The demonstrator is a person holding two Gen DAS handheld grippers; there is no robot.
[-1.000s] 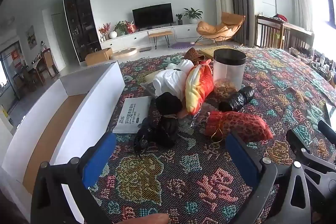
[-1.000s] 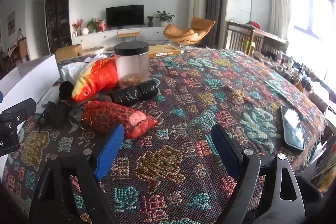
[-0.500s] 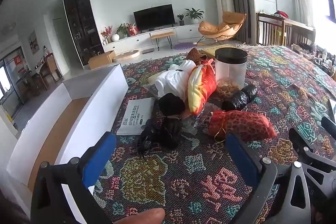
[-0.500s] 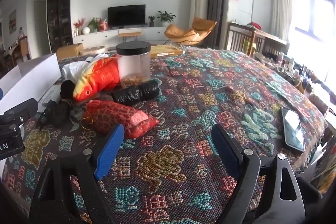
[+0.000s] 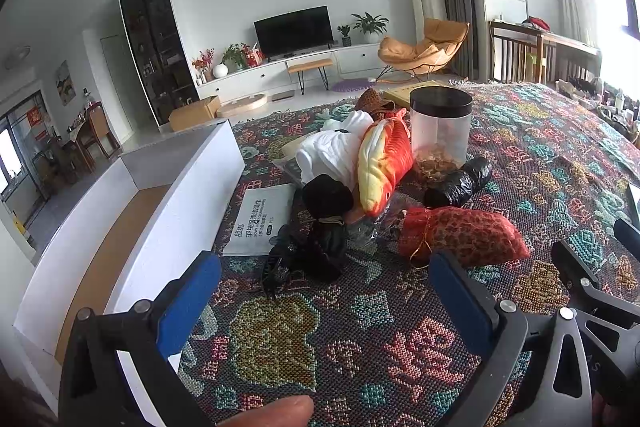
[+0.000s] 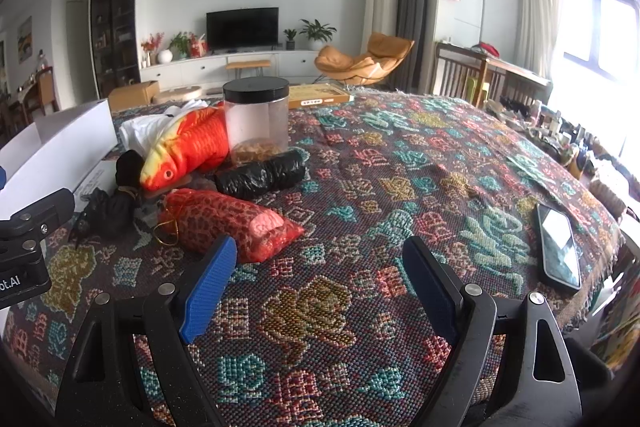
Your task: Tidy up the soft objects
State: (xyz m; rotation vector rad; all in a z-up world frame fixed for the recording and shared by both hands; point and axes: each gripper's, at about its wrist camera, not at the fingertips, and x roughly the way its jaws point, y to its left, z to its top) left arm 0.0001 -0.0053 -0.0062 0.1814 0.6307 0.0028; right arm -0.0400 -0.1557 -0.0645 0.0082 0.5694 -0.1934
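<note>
A pile of soft things lies on the patterned tablecloth (image 5: 360, 327): a red and yellow plush fish (image 5: 384, 163) (image 6: 188, 151), a white cloth (image 5: 332, 151), a red mesh pouch (image 5: 460, 235) (image 6: 228, 219), a black bundle (image 5: 320, 247) (image 6: 112, 207) and a rolled black bag (image 5: 460, 183) (image 6: 260, 175). My left gripper (image 5: 324, 291) stands open a little short of the black bundle, nothing between its blue pads. My right gripper (image 6: 316, 279) is open too, its left pad just in front of the red pouch.
An open white box (image 5: 132, 227) stands along the table's left edge. A clear jar with a black lid (image 6: 256, 119) stands behind the fish. A white wipes packet (image 5: 260, 219) lies by the box. A phone (image 6: 558, 247) rests near the right edge. A fingertip (image 5: 272, 411) shows below.
The left view has drifted slightly closer to the pile. The right gripper has not moved. Both stay open.
</note>
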